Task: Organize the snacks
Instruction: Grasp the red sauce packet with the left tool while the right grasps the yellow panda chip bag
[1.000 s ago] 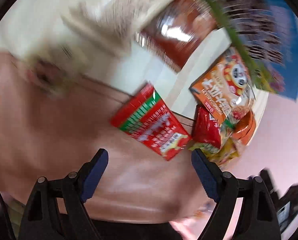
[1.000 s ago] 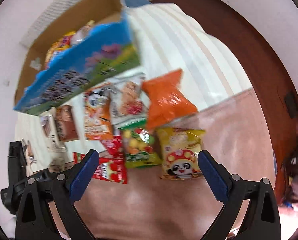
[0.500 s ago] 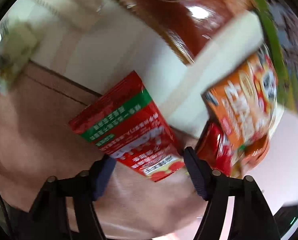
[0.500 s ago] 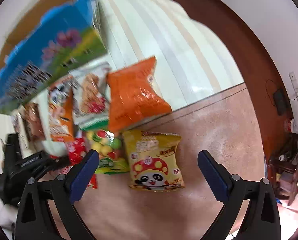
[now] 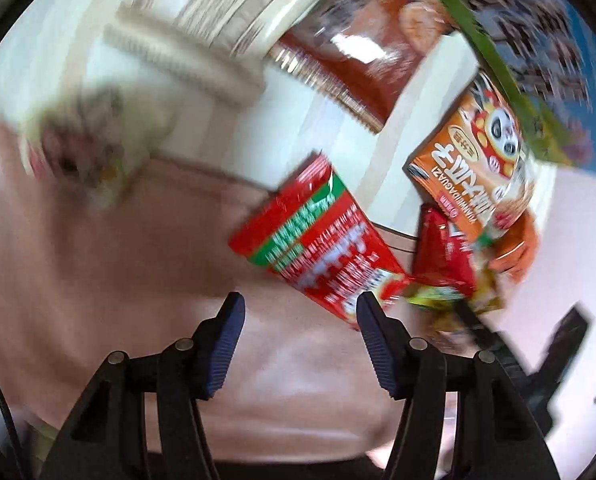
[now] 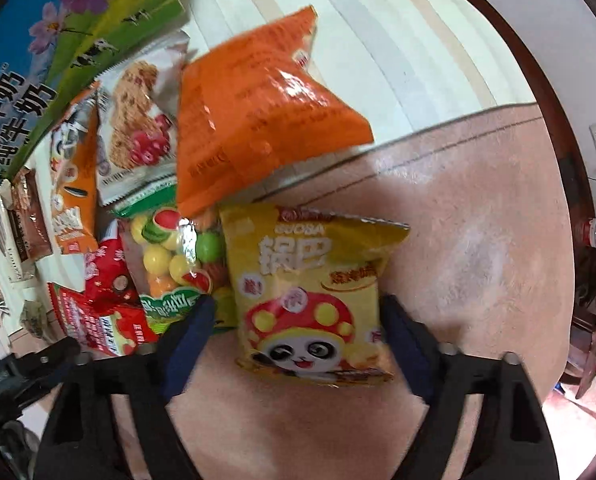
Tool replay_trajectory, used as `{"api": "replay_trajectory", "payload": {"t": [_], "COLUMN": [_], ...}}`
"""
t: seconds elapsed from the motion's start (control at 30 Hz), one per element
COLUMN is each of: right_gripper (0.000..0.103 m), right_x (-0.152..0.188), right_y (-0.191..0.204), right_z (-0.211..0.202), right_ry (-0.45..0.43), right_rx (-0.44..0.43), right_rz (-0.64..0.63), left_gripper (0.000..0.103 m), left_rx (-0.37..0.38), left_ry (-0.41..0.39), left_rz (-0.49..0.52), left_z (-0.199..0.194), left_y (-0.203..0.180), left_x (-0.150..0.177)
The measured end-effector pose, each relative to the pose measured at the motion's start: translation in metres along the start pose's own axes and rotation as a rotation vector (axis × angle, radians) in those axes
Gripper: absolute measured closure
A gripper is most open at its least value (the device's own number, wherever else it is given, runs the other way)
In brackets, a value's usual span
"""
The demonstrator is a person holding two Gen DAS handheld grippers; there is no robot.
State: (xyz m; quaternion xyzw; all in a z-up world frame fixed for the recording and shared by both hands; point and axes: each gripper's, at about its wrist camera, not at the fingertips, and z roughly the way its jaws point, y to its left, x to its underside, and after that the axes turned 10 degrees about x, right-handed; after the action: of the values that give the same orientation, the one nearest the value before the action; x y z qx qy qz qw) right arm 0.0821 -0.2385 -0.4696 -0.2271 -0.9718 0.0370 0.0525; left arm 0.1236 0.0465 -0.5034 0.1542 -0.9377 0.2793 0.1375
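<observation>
The yellow panda bag (image 6: 309,300) lies flat on the pinkish-brown cover (image 6: 457,240), at the near end of the snack pile, and the right gripper (image 6: 294,320) comes straight down over it. Its jaws have just been closing, the bag sits between them, the blue pads (image 6: 186,332) are right at its two side edges. Whether they press yet is hard to say; the pads are smeared with motion.

Just behind the bag, the orange bag (image 6: 258,108) overlaps its top edge. To the left, a clear pack of coloured balls (image 6: 166,256), partly tucked under both.

Over in the left view, the red-and-green packet (image 5: 321,248) lies on the same cover, near the seam where the striped cloth (image 5: 337,128) begins. The left gripper (image 5: 298,312) tilts down at it, jaws just closing and now narrow, nothing between the pads. The right pad's tip overlaps the packet's near corner; contact is unclear.

Everything there is blurred. The printed carton (image 6: 58,52) is cut off at the frame edge.
</observation>
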Motion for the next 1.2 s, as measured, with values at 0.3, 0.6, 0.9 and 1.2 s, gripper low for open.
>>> {"api": "replay_trajectory", "payload": {"t": [0.3,0.6,0.9,1.2], "right_gripper": [0.033,0.039,0.042,0.033], "right_x": [0.008,0.030,0.066,0.073], "right_y": [0.001,0.032,0.045,0.054], "right_z": [0.003,0.007,0.020,0.034], "right_ry": [0.001,-0.008,0.091,0.081], "right_rx": [0.014,0.062,-0.023,-0.055], "right_rz": [-0.028,-0.080,-0.166,-0.077], "left_gripper": [0.034,0.044,0.044,0.030], "left_rx": [0.165,-0.092,-0.442,-0.240], "left_ry": [-0.002,-0.038,0.069,0.028], "left_rz": [-0.328,-0.004,0.556,0.248], "left_z": [0.046,0.052,0.055,0.081], "left_y": [0.016,-0.037,-0.075,-0.067], "left_x": [-0.013,-0.012,0.016,-0.003]}}
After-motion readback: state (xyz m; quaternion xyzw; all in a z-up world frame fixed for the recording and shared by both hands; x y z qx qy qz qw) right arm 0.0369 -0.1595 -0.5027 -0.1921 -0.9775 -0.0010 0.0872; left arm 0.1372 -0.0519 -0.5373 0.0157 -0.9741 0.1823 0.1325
